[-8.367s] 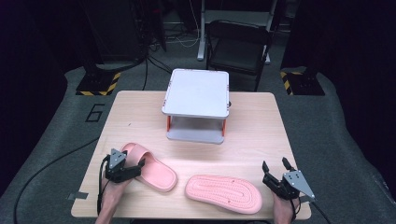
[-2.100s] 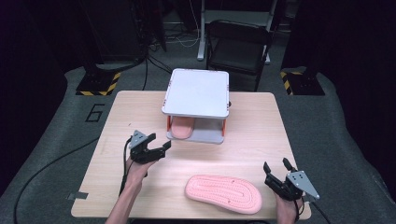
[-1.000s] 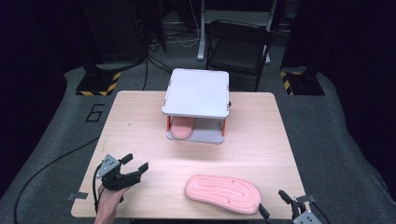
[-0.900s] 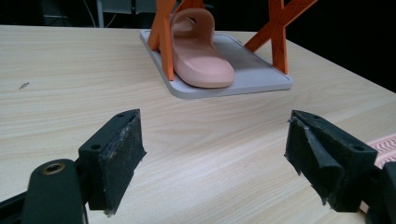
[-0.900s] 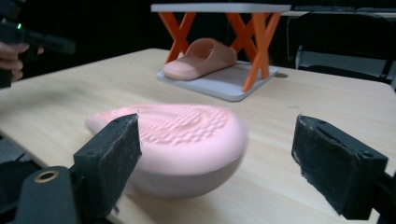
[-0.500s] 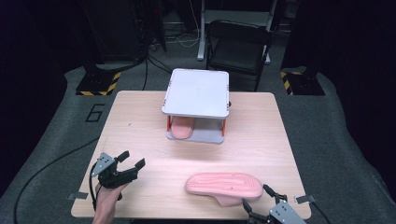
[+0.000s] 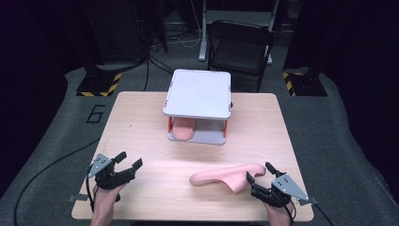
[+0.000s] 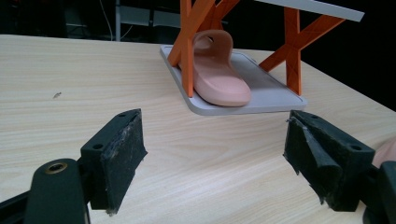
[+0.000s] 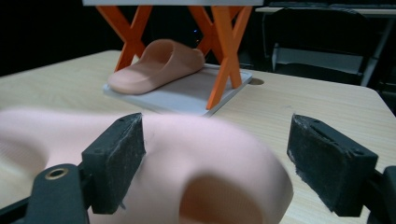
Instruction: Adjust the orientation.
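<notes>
One pink slipper lies on the lower shelf of a small rack with a white top and orange legs, at the table's middle back. It also appears in the left gripper view and in the right gripper view. The second pink slipper rests near the front right, tipped up on its side. My right gripper is open at its right end. The blurred slipper sits between the wide jaws of my right gripper. My left gripper is open over bare table at the front left, with nothing between its jaws.
The wooden table has bare room left of the rack and across its middle. A black chair stands behind the table's far edge. Cables trail on the floor at the left.
The right gripper came forward to the slipper's right end, and the slipper, flat a second ago, now stands tipped on its side. The left gripper has barely moved.
</notes>
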### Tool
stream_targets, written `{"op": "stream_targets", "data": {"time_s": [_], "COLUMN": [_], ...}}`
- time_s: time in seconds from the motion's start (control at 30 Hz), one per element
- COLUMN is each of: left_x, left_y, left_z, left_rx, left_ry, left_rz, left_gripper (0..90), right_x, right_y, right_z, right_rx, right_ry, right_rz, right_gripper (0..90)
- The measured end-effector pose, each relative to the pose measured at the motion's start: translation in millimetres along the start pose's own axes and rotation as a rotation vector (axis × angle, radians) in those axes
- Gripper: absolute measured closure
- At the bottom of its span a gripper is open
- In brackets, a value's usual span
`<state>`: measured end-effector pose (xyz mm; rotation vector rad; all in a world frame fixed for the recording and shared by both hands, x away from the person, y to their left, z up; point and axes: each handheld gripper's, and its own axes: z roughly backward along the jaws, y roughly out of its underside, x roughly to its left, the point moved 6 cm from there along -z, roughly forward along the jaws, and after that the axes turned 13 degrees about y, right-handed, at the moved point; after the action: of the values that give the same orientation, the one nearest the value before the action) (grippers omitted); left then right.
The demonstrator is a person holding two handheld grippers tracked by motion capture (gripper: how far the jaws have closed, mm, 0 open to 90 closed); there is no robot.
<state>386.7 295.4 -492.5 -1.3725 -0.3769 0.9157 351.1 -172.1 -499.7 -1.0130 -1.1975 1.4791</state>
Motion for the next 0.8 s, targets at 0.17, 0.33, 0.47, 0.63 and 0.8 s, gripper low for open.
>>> {"op": "stream_targets", "data": {"time_s": [0.17, 0.33, 0.47, 0.63, 0.8], "left_x": [-2.2, 0.0, -0.1, -4.0, -2.1], "left_y": [-0.8, 0.8, 1.0, -0.1, 0.9], "left_z": [2.0, 2.3, 1.9, -1.8, -1.3], "left_rx": [0.000, -0.005, -0.004, -0.009, -0.002], "left_ry": [0.002, -0.004, -0.005, 0.004, -0.002], "left_rz": [0.001, 0.003, 0.009, 0.006, 0.009], "left_gripper": [20.1, 20.2, 20.2, 20.3, 20.4], "right_x": [3.3, 2.6, 10.6, 31.5, 33.7], "right_y": [0.7, 0.0, 3.7, 22.6, 19.1], "right_z": [-3.5, 11.5, 33.0, 34.3, 9.2], "right_rx": [0.003, -0.008, -0.001, 0.055, 0.070], "right_ry": [0.002, 0.025, 0.027, -0.036, -0.047], "right_rz": [-0.013, -0.024, -0.067, -0.072, -0.067], "right_gripper": [19.0, 18.3, 18.5, 19.6, 18.8]}}
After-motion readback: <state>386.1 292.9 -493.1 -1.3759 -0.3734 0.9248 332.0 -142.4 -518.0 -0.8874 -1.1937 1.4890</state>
